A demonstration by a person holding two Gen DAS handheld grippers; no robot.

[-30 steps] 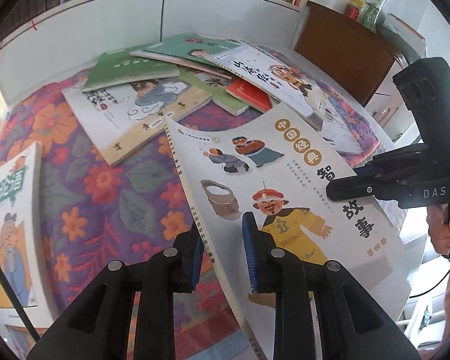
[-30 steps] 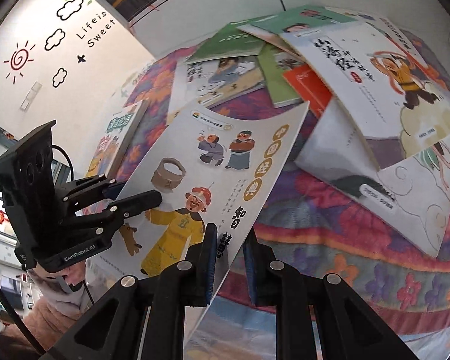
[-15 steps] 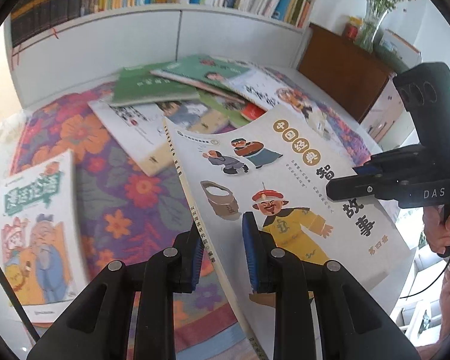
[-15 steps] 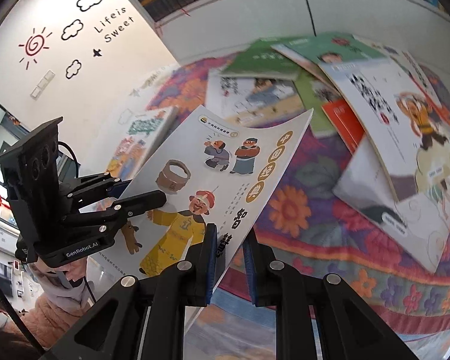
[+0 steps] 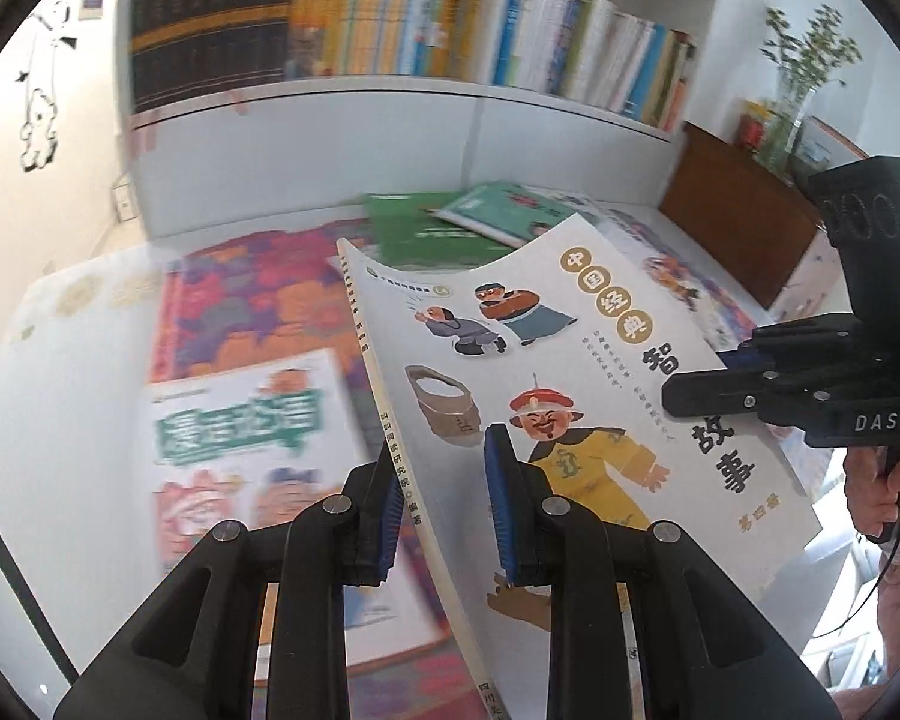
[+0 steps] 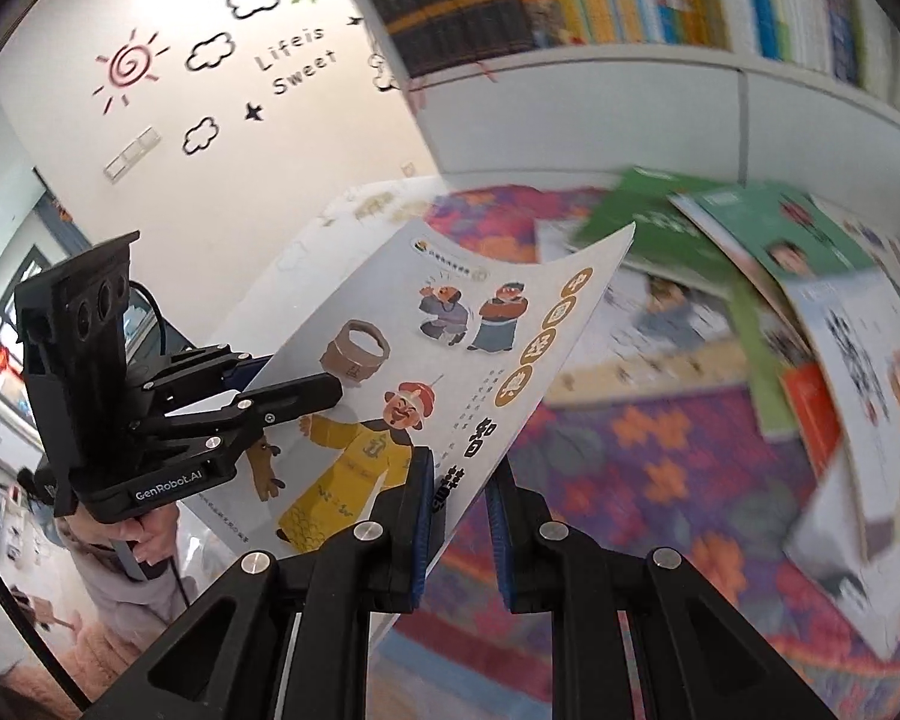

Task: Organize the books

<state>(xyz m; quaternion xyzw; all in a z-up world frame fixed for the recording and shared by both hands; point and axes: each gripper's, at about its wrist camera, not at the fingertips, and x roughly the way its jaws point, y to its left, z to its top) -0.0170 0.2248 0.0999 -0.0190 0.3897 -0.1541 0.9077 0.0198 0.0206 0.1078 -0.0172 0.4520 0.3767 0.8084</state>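
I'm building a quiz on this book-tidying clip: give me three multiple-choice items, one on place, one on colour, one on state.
1. Where is the white picture book with the yellow-robed cartoon man?
A lifted above the flowered cloth
B on the shelf
C on the floor

2. What colour are the gripper pads?
A red
B blue
C white

3. How is the book held?
A left gripper only
B by neither
C by left and right gripper together

Answers: 1 A, its pages hang clear of the cloth; 2 B, blue ribbed pads show; 3 C, each clamps an edge.
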